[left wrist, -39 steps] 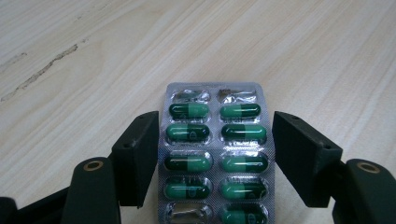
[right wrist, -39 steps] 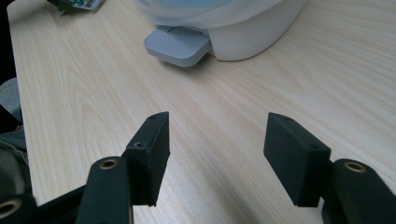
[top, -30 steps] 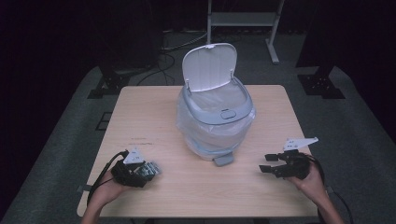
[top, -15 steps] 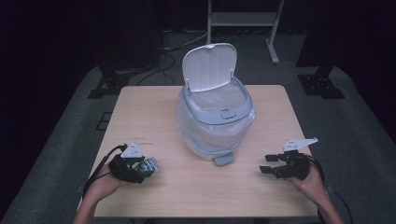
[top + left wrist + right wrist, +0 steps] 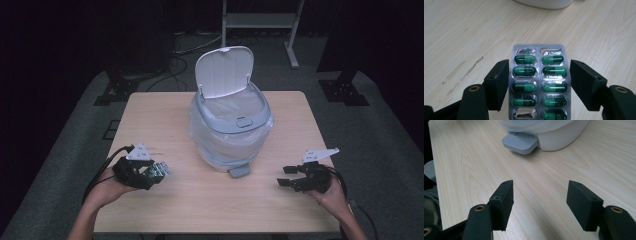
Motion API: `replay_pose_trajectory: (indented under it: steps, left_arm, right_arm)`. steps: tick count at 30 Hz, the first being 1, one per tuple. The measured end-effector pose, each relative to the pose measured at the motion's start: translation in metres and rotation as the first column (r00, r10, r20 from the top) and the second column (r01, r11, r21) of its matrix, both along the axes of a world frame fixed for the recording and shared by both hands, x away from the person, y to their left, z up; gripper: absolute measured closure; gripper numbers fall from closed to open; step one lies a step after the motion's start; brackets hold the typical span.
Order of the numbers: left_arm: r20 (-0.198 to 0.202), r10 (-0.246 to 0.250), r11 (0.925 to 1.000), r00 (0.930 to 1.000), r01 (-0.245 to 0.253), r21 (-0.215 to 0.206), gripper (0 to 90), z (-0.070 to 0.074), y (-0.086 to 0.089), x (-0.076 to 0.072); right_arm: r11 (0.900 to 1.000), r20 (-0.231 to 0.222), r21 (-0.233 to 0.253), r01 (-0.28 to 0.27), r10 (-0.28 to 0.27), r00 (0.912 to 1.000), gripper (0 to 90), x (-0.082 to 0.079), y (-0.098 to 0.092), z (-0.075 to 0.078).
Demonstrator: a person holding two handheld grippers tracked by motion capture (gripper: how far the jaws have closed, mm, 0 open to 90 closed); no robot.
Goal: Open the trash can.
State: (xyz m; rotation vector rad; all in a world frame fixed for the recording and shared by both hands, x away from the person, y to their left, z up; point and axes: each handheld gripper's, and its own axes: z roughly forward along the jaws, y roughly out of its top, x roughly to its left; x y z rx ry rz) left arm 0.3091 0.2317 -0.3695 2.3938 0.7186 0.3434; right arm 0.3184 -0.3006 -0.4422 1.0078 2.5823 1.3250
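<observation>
Capsules, green, fill one blister (image 5: 539,81) lying between the left gripper (image 5: 156,172)'s jaws at lower left of the high view, its long axis running along them. Whether they pinch it, I cannot tell. One bin (image 5: 231,131), lid up, stands mid-frame, up-right of it. The right gripper (image 5: 285,176), lower right, has jaws spread, empty, over the counter (image 5: 165,107).

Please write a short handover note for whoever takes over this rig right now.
Left gripper: jaws stand either side of a blister pack of green capsules; whether they clamp it cannot be told.
Right gripper: open, empty, low over the table, aimed at the bin's pedal.
Pedal bin: mid-table, lid up, clear liner inside.
Done: bin open.
Left, probably: the pack into the bin.
</observation>
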Motion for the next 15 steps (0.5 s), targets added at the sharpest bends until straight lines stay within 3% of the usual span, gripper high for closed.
replay_pose_trajectory:
  steps: [15]
  left_arm:
    - [-0.011, -0.012, 0.9998, 0.9999, 0.012, -0.015, 33.3, 0.035, -0.009, 0.004]
  right_arm:
    - [1.0, 0.005, 0.006, 0.002, -0.002, 1.0, 37.2, -0.001, -0.001, 0.002]
